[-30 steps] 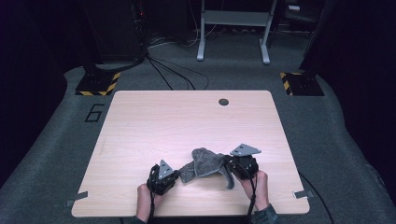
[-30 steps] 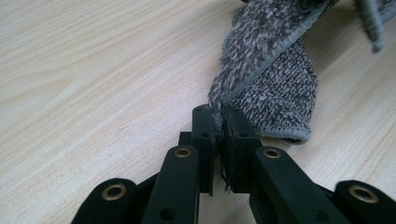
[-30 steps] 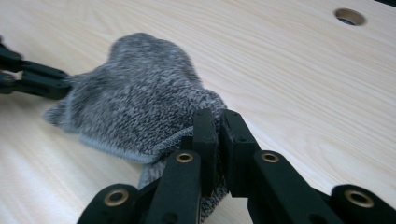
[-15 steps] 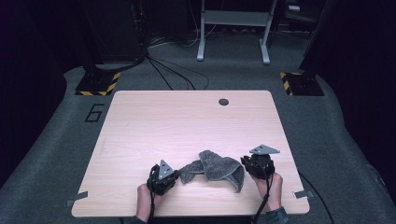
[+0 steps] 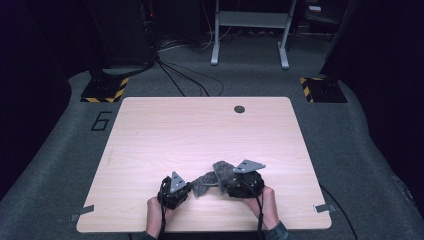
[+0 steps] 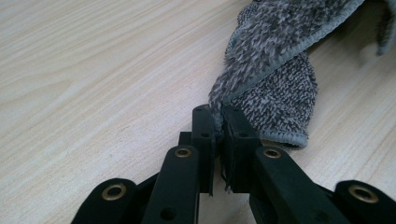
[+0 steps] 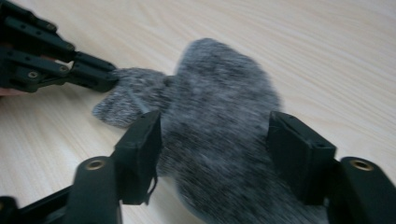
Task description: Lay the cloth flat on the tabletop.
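Note:
A grey fuzzy cloth lies bunched near the front edge of the wooden table, between my two grippers. My left gripper is shut on one corner of the cloth, whose twisted body runs away from the jaws. That left gripper sits at the cloth's left end in the high view. My right gripper has just been opening its jaws. The cloth lies between them, and the pads stand apart from its bulk. In the right gripper view the left gripper pinches the far corner.
A dark round hole marks the table's far side. On the floor beyond it are cables, a metal frame and two hazard-striped bases. Bare tabletop stretches behind the cloth.
The right gripper pulled the cloth out to the right, then came back left toward the left gripper with its jaws spread. The cloth has bunched up. The left gripper stayed put.

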Action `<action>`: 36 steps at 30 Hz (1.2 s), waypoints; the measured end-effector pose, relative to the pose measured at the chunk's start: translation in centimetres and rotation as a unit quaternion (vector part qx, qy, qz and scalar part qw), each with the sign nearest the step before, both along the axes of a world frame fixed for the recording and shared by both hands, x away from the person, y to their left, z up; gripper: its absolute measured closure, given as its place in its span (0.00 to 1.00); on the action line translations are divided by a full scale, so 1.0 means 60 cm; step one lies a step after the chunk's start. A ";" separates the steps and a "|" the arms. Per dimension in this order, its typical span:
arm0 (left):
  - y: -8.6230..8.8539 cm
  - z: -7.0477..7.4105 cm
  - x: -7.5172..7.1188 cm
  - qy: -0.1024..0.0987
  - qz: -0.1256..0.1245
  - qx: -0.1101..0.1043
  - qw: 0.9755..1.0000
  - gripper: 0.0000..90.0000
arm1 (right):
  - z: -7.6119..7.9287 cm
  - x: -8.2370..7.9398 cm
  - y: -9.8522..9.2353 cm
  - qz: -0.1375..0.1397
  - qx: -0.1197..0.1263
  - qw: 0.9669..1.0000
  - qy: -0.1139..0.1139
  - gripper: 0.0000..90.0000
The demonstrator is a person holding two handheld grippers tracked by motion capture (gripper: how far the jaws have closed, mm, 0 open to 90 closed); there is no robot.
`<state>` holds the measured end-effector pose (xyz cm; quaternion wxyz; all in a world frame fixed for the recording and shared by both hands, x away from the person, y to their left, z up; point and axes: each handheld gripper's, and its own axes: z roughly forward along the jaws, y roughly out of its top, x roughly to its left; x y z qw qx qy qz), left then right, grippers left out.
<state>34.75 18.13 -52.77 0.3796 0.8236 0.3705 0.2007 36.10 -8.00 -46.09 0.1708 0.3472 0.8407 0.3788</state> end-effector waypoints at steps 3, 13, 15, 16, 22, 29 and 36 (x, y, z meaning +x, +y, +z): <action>0.000 0.000 0.000 -0.001 -0.002 0.002 1.000 0.93 | -0.010 -0.001 0.032 0.010 -0.017 1.000 0.000 0.29; -0.001 0.000 -0.001 -0.003 -0.002 0.003 1.000 0.93 | -0.029 0.009 0.042 -0.013 -0.051 0.998 -0.026 0.81; -0.002 0.000 -0.001 -0.004 -0.002 0.003 1.000 0.93 | -0.026 0.010 0.034 -0.019 -0.047 0.998 -0.029 0.87; -0.002 0.000 -0.001 -0.004 -0.002 0.003 1.000 0.93 | -0.024 0.011 0.028 -0.022 -0.049 0.998 -0.032 0.89; 0.000 0.000 -0.002 -0.004 -0.002 0.005 1.000 0.93 | -0.006 0.025 -0.010 -0.046 -0.034 0.997 -0.052 0.91; 0.021 0.001 -0.004 0.000 0.002 0.004 1.000 0.93 | 0.013 0.044 -0.067 -0.089 -0.020 0.994 -0.053 0.91; 0.070 -0.001 -0.015 0.013 0.026 -0.019 0.999 0.93 | -0.004 0.076 -0.086 -0.100 -0.008 0.995 -0.020 0.88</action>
